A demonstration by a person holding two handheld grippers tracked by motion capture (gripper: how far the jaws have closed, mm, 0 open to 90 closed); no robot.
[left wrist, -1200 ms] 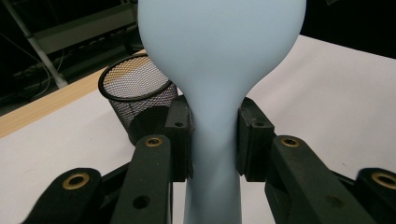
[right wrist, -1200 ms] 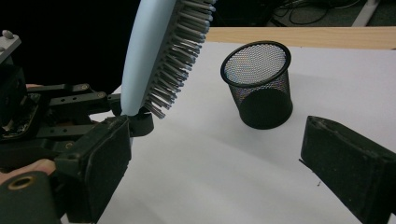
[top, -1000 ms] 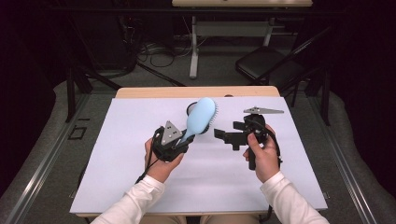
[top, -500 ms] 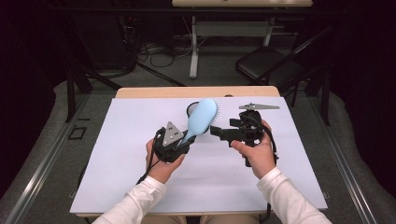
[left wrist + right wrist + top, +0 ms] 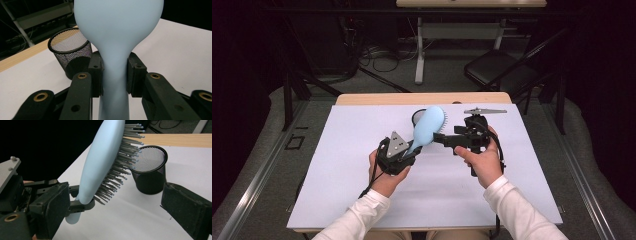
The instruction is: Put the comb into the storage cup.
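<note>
Drawing closer to the light-blue hairbrush point(image 5: 428, 127) than a second earlier, the right gripper point(image 5: 439, 138) stands open-jawed just beside its bristles, while the left gripper point(image 5: 411, 152) clamps the handle, holding the brush raised in front of the mesh cup point(image 5: 68, 51), suggesting a handover.

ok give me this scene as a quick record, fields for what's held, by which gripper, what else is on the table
held item: light blue hairbrush, gripped at the neck of its handle
holder: left hand-held gripper, jaws shut on the handle, brush head raised and tilted toward the far side
brush bristles: facing the right hand-held gripper
right hand-held gripper: open, close beside the brush head, not gripping it
other item: black mesh cup, upright, standing on the table behind the brush
surface: white table cover
</note>
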